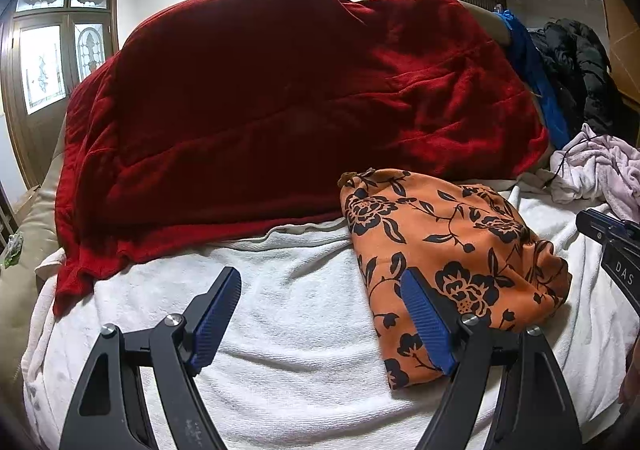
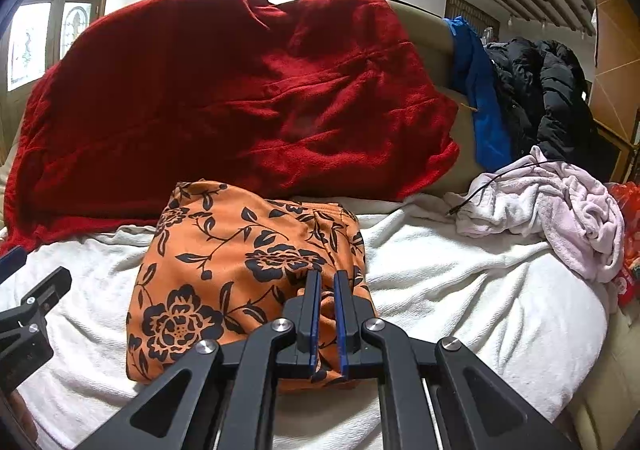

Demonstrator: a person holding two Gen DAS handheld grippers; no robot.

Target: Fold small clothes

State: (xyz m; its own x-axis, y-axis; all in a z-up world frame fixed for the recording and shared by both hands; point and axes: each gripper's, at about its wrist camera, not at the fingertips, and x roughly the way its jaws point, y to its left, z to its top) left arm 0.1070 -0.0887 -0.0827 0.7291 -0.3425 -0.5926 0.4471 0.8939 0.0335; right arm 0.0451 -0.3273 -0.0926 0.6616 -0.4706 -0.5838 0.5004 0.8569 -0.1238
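An orange garment with a black flower print (image 1: 452, 250) lies folded into a thick bundle on the white towel (image 1: 288, 314). My left gripper (image 1: 320, 298) is open and empty just left of it, its right finger against the bundle's near left edge. In the right wrist view the same orange garment (image 2: 240, 270) sits centre. My right gripper (image 2: 326, 286) is nearly closed, its blue pads pinching a fold of the garment's near right corner. The right gripper's body shows at the far right of the left wrist view.
A large red blanket (image 1: 288, 105) is heaped behind the garment. A crumpled pale pink cloth (image 2: 560, 213) with a thin black cable lies at right. A blue garment (image 2: 480, 97) and a black puffer jacket (image 2: 544, 89) hang over the beige sofa back.
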